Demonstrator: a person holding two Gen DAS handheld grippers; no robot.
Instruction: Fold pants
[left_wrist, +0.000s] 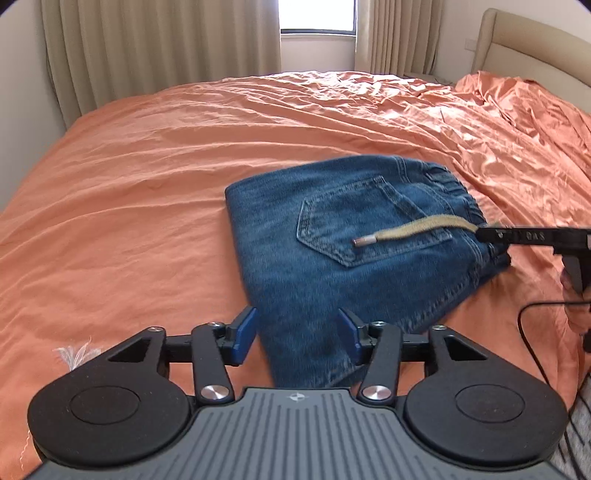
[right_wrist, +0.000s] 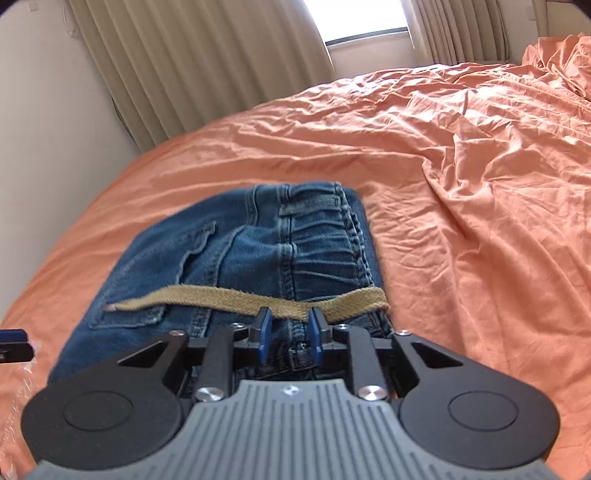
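The right hand-held gripper, jaws narrowly apart, sits over folded blue denim pants and their tan drawstring on the orange-sheeted bed.

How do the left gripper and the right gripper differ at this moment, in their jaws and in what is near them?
The left gripper has its jaws wide apart; the right gripper has its jaws much closer together. The left gripper stands over the near edge of the folded jeans, with nothing pinched; the right gripper sits at the waistband end, just by the tan drawstring, and no pinch on it shows. Both have blue finger pads and point over the orange bed sheet.
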